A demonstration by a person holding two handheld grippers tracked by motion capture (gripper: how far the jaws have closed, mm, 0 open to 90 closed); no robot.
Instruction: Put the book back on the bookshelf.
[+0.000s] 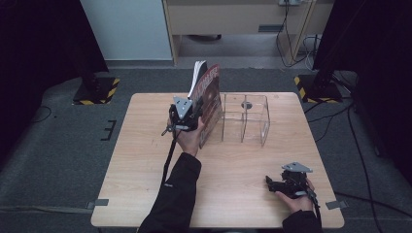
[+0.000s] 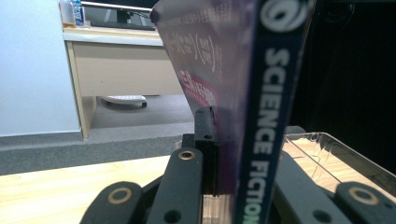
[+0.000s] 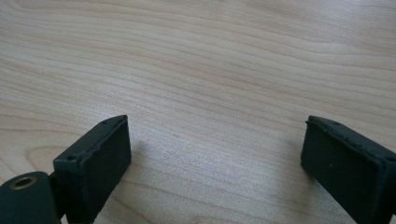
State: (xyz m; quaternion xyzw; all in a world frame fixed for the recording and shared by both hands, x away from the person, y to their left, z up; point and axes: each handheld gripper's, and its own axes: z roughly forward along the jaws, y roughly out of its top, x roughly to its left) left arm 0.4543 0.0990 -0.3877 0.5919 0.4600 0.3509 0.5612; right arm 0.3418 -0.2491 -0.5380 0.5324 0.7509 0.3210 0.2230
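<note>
A book [image 1: 208, 99] with a reddish cover and a dark spine lettered "SCIENCE FICTION" [image 2: 266, 116] is held upright, tilted slightly, at the left end of a clear rack [image 1: 252, 119], far centre.

Table [image 1: 145, 170]: bare wood across the left half and the whole near edge; my grippers pass freely there.

Rack [image 1: 245, 119]: clear plastic, far centre. A divider wall splits it, so entry is from above. Its right bays stand open.

Book [image 1: 209, 104]: upright, tilted, at the rack's left end, clamped in my left gripper [image 1: 187, 116]. Together with my forearm it bars that end.

Right gripper [image 1: 286, 184]: near right corner, jaws wide over bare wood, well apart from the rack.
</note>
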